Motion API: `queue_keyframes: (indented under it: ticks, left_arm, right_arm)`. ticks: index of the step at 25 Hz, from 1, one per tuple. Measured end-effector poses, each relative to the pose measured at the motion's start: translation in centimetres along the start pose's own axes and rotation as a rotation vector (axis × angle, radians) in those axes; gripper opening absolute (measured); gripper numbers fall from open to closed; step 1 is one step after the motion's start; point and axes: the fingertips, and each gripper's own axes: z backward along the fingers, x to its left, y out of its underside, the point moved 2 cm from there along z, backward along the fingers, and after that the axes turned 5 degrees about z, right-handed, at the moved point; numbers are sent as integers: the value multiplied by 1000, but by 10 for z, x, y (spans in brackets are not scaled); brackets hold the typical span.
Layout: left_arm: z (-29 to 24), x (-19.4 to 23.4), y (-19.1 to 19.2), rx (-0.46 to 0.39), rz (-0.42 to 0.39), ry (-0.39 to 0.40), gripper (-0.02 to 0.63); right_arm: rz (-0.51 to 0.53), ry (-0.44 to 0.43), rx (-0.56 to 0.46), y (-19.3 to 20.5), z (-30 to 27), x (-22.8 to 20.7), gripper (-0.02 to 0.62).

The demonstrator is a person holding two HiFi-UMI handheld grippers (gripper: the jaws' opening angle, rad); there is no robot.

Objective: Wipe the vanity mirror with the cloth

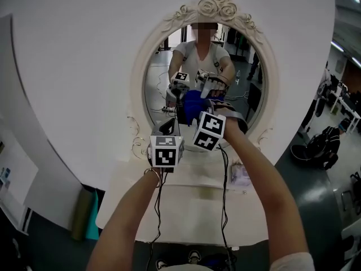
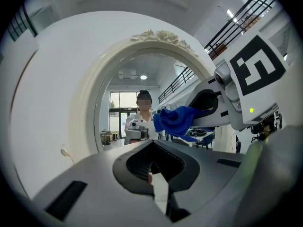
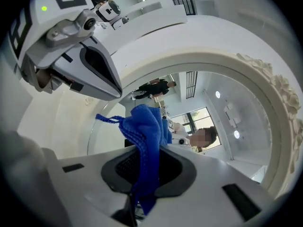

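from the head view, a person point(image 1: 265, 191) reaches both arms toward an oval mirror point(image 1: 169, 55) set in a white frame point(image 1: 217, 4) carved with roses, mounted on a round white panel point(image 1: 73, 66) above a white table point(image 1: 192, 208). the right gripper point(image 1: 194, 109) holds a blue cloth point(image 1: 193, 99) at the lower middle of the glass, close to it or against it; which one cannot be told from here. the left gripper point(image 1: 172, 120) sits just beside it, lower and to the left, with the two marker cubes point(image 1: 166, 150) close together. the glass reflects the person and both grippers. in the left gripper view, that gripper's jaws are pressed together with nothing between them, pointed at the lower part of the mirror. the right gripper juts in from the right with the bunched cloth sticking out of its tip in front of the glass, and the rose-topped frame arches overhead. in the right gripper view, the jaws are clamped on the cloth, which rises from between the dark pads in a folded bunch, with a loose end hanging below them and a thin loop trailing to the left. the left gripper hangs at the upper left of this view, apart from the cloth. the frame curves across the right side, and the glass behind the cloth shows the reflected person and ceiling lights.
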Motion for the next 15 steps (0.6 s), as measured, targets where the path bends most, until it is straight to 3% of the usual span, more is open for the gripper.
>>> queue_keyframes:
  ticks: [15]
  left_arm:
    - [-2, -3, 120, 162, 58, -2, 5]
  right_arm:
    - [-121, -140, -11, 15, -42, 117, 66]
